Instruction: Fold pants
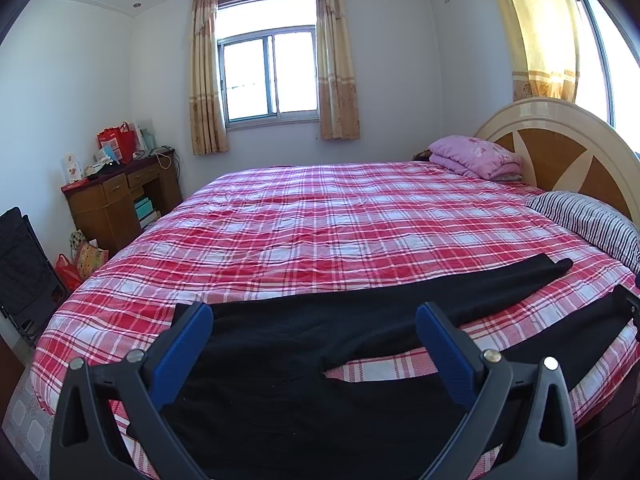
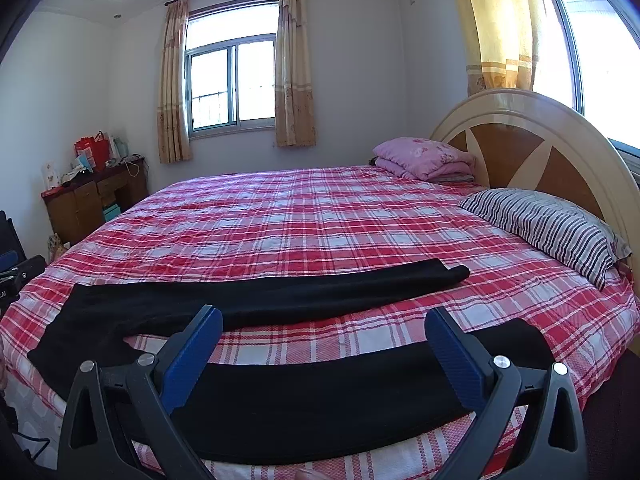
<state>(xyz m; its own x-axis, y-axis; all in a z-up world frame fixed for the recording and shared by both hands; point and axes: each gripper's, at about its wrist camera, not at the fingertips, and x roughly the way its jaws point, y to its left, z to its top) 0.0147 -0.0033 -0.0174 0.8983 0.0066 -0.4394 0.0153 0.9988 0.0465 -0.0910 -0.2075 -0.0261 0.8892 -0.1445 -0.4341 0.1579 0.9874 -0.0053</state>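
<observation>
Left wrist view: left gripper (image 1: 314,316) spread wide, fingers (image 1: 188,344) released, gripping nothing, hovering over the pants (image 1: 304,332).
Pants: black, flat along the near edge of the bed (image 1: 320,208), waist under this gripper, two legs running toward the headboard (image 1: 560,144) side.
Far corner: pink quilt (image 1: 476,156) folded by the headboard.

Right wrist view: right gripper (image 2: 324,320) wide open too, fingers (image 2: 456,356) released, nothing between them.
Pants (image 2: 280,292): near leg right below the fingers at the bed's (image 2: 320,208) near edge, far leg stretched out beyond, plaid sheet showing between them.
Headboard end: striped pillow (image 2: 548,224).
</observation>
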